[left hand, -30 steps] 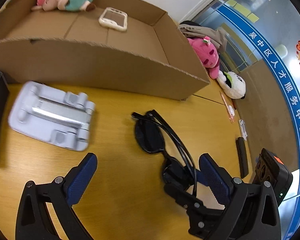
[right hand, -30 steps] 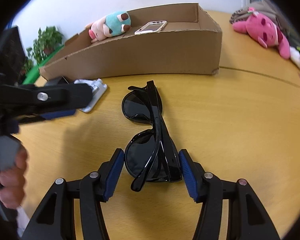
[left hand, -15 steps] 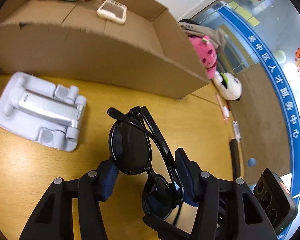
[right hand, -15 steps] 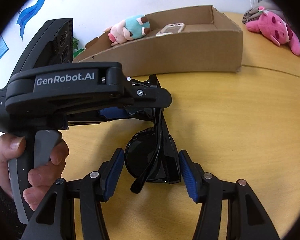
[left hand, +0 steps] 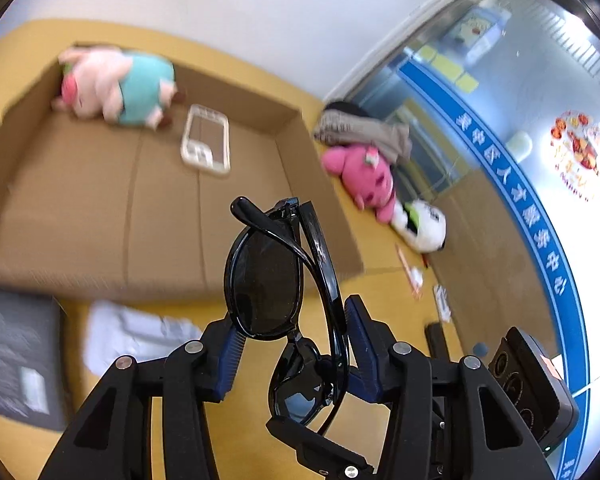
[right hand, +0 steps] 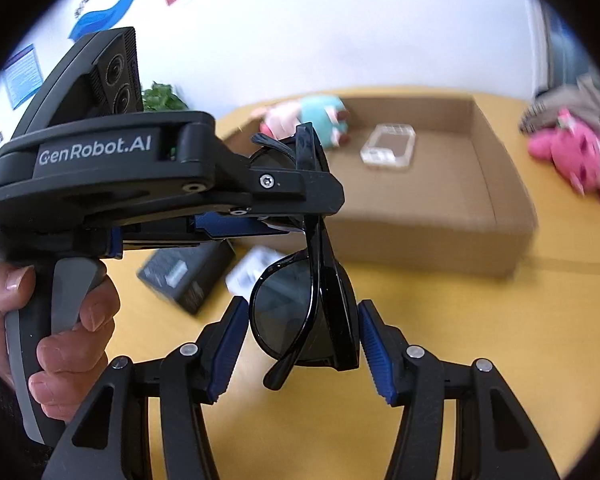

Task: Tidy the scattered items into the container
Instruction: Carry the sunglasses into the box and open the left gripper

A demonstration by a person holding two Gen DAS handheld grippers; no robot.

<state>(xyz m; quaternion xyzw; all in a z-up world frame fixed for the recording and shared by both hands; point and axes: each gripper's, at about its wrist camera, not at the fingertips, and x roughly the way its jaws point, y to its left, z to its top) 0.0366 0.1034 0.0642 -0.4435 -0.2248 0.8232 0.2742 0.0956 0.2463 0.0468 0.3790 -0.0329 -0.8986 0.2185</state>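
Folded black sunglasses [left hand: 278,276] are held in the air by both grippers, above the table in front of the cardboard box [left hand: 100,208]. My left gripper [left hand: 290,346] is shut on one lens end. My right gripper [right hand: 302,340] is shut on the other lens end of the sunglasses [right hand: 304,312]. The left gripper's body [right hand: 140,172] crosses the right wrist view. The box [right hand: 460,208] holds a pink and teal plush pig [left hand: 116,88] and a clear phone case [left hand: 206,140].
On the wooden table lie a white phone stand [left hand: 132,336] and a black box [left hand: 16,356] at the left. A pink plush [left hand: 364,176], a panda plush [left hand: 424,224], grey cloth and small pens lie right of the box.
Both grippers have lifted the sunglasses off the table and raised them toward the box. The table items now sit lower in both views.
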